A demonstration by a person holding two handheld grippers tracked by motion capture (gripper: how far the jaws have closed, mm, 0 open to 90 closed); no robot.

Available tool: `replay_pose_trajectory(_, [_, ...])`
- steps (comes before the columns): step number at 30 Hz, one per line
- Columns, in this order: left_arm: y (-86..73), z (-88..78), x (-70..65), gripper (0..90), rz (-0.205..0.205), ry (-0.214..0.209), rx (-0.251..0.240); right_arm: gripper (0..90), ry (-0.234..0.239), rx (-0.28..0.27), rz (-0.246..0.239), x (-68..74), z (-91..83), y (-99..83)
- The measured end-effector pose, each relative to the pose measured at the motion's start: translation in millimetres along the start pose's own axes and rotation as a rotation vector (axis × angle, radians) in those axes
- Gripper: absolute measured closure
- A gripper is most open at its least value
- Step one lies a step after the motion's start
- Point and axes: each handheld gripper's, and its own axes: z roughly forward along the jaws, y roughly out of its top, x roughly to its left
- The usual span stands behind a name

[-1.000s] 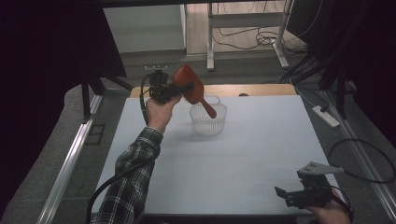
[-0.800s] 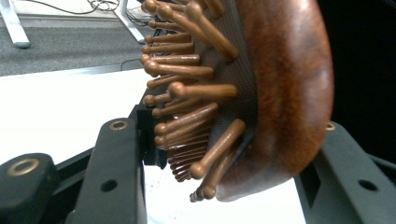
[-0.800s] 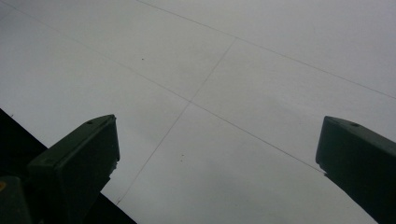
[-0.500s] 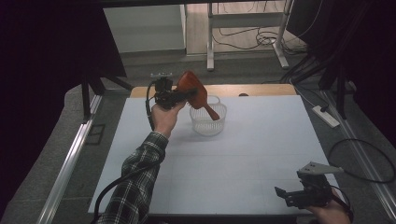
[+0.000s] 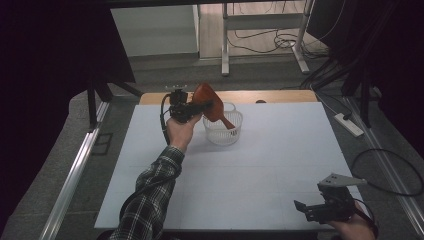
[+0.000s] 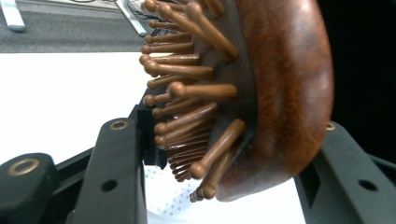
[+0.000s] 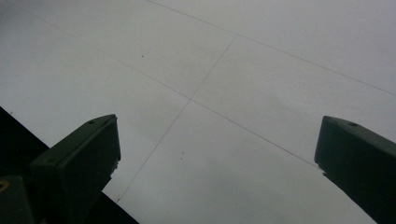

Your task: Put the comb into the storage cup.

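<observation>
Black fingers of your right gripper (image 5: 306, 210) stand apart, idle at the worktop's (image 5: 280, 165) near edge. Farther off, your left gripper (image 5: 200, 106) (clenched on the wooden hairbrush (image 5: 210, 104)) has sunk, handle now dipping into the white basket (image 5: 223, 131); release looks close.

Table (image 5: 260, 180): runs from the near edge to a wooden strip at the far edge.
Basket (image 5: 223, 131): on the table's far part, left of centre.
Brush (image 5: 208, 102): head above the basket's left rim, handle slanting down into the basket; between the jaws in the left gripper view (image 6: 261, 93).
Left gripper (image 5: 192, 107): just left of the basket, above the table.
Right gripper (image 5: 312, 210): at the table's near right corner, well apart from the basket.
Power strip (image 5: 348, 124): on the floor, right of the table.
</observation>
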Motion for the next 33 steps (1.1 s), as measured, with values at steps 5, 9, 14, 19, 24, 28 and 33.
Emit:
replay_pose_trajectory(5, [-5.3, 4.0, 1.6, 51.5, -0.011, 0.004, 0.003, 0.5, -0.001, 0.003, 0.001, 0.0, 0.4, 0.1])
replay_pose_trajectory(9, [-10.0, 7.9, 3.2, 51.5, -0.017, 0.008, 0.012, 0.6, -0.002, 0.006, 0.003, -0.1, 0.6, 0.1])
replay_pose_trajectory(14, [-14.8, 11.6, 5.1, 51.5, -0.025, 0.016, 0.018, 0.7, -0.003, 0.007, 0.004, -0.2, 0.8, 0.2])
replay_pose_trajectory(19, [-17.8, 12.5, 6.2, 51.4, -0.032, 0.021, 0.013, 0.7, -0.002, 0.01, 0.005, -0.4, 1.0, 0.2])
replay_pose_trajectory(24, [-20.1, 12.6, 7.5, 51.3, -0.044, 0.023, 0.006, 0.7, 0.0, 0.016, 0.007, -0.4, 1.4, 0.5])
replay_pose_trajectory(28, [-22.4, 12.2, 8.8, 51.0, -0.057, 0.024, -0.003, 0.7, -0.001, 0.016, 0.004, -0.5, 1.6, 0.6])
replay_pose_trajectory(33, [-23.8, 11.7, 11.0, 50.4, -0.072, 0.023, -0.003, 0.9, -0.002, 0.021, 0.007, -0.5, 2.2, 0.8])
